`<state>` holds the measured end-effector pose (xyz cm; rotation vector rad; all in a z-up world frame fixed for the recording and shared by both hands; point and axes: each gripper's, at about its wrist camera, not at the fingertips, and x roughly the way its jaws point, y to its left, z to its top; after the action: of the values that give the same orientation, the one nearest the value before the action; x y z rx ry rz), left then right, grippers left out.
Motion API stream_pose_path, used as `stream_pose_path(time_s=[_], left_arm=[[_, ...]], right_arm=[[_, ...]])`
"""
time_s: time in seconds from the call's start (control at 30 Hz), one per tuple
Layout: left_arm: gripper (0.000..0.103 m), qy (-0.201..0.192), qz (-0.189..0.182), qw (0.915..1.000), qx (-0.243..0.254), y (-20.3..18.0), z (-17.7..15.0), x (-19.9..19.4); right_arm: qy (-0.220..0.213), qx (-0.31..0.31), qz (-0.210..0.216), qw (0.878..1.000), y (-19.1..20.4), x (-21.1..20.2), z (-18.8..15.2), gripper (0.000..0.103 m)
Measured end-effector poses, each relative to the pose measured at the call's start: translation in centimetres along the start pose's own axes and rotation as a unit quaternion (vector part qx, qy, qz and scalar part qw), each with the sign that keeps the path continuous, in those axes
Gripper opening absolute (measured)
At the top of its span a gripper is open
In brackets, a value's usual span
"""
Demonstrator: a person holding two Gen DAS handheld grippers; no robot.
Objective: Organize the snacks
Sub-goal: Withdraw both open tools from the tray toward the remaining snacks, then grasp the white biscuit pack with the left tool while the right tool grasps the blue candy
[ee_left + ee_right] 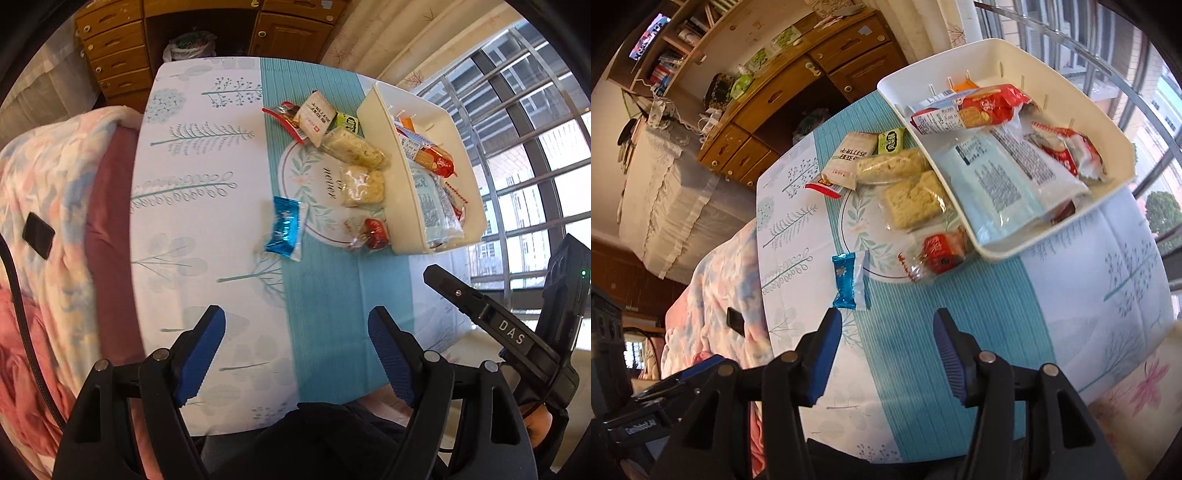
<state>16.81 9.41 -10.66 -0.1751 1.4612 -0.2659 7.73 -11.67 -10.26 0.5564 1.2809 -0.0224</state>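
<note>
A white plastic bin point(376, 110) point(1115, 184) stands on the table and holds several snack packets, among them a red biscuit pack point(436, 158) point(982, 107). Loose snacks lie beside it: a blue candy wrapper point(283, 230) point(844, 280), a red-filled clear packet point(371, 233) point(936, 254), two pale rice-cracker packs point(362, 186) point(914, 201), a white sachet point(314, 118) point(847, 160) and a green packet point(347, 123) point(891, 142). My left gripper point(297, 354) is open and empty above the table's near part. My right gripper point(886, 354) is open and empty, near the blue wrapper.
The table wears a white-and-teal leaf-print cloth point(207, 184) point(1089, 295). A bed with a pink floral blanket point(48, 206) point(713, 288) and a black phone point(38, 235) lies on the left. A wooden desk point(783, 96) stands behind; barred windows point(524, 147) on the right.
</note>
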Motion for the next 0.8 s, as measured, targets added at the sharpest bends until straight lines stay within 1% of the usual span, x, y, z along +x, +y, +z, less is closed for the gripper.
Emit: stream_pose_path(time_s=[0.17,0.37,0.4,0.43,0.5,0.63,0.8], left_arm=[[0.080,0.007,0.002,0.9998,0.016,1.6,0.3,-0.4],[0.083,0.012,-0.005,0.9996,0.025,2.1,1.5,-0.2],[0.084,0.013,-0.004,0.9995,0.028,2.1,1.9,-0.1],[0.084,0.014,-0.002,0.9994,0.030,2.0,2.3,0.1],[0.085,0.016,0.001,0.9993,0.033,1.9,3.2,0.4],[0.090,0.021,0.006,0.9991,0.037,1.5,5.2,1.2],[0.090,0.026,0.024,0.9982,0.049,0.7,8.7,2.6]], right_arm=[[-0.007,0.012,-0.011,1.000,0.8,0.6,-1.8,0.053],[-0.007,0.006,-0.033,0.999,1.5,1.5,-3.4,0.054],[-0.009,0.002,-0.036,0.999,1.6,1.7,-3.5,0.056],[-0.011,0.000,-0.038,0.999,1.7,1.8,-3.6,0.061],[-0.012,-0.006,-0.040,0.999,1.7,2.3,-3.7,0.065],[-0.012,-0.015,-0.040,0.999,1.8,3.3,-3.4,0.066],[-0.025,-0.039,-0.029,0.999,2.4,4.8,-2.6,0.068]])
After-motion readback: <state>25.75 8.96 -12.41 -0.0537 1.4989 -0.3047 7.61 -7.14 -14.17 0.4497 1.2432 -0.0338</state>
